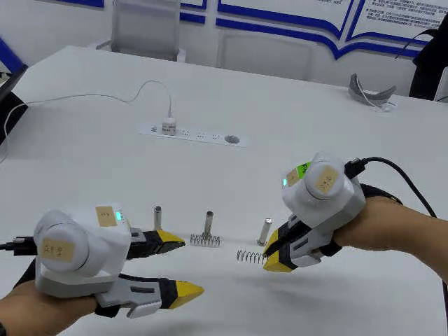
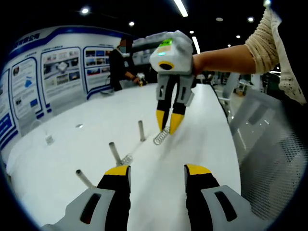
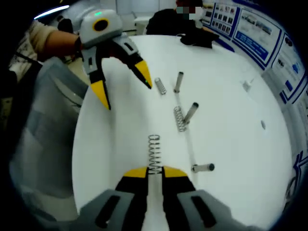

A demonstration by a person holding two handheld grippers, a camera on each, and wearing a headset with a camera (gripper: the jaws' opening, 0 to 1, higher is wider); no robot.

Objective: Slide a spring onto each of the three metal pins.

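1. The white hand-held right gripper with yellow-tipped jaws (image 3: 154,170) has its jaws pressed together on one end of a thin coiled steel-wire spring (image 3: 154,151). The rest of the coil sticks out straight ahead of the tips.
2. In the head view this held spring sits low over the plain white table (image 1: 315,119), just beside the right-hand pin. I cannot tell whether its free end touches the surface.
3. Three short, upright, silver metal pins stand in a row: the left pin (image 1: 157,217), the middle pin (image 1: 208,223) and the right pin (image 1: 265,230). All three shafts are bare, with no coil around any of them.
4. A second loose steel spring (image 1: 205,241) lies flat at the foot of the middle pin, touching or nearly touching its base.
5. A third loose steel spring (image 3: 160,86) lies on the table just beside the left pin, close to one jaw tip of the other gripper.
6. The matching white and yellow left gripper (image 1: 180,266) has its jaws spread wide with nothing between them. It hangs low in front of the left pin.
7. As I judge it, no part of the task is finished. One spring is picked up, two wait on the table, and all three pins are yet to be sleeved.
8. The held coil probably needs turning upright before it is threaded over the right pin.
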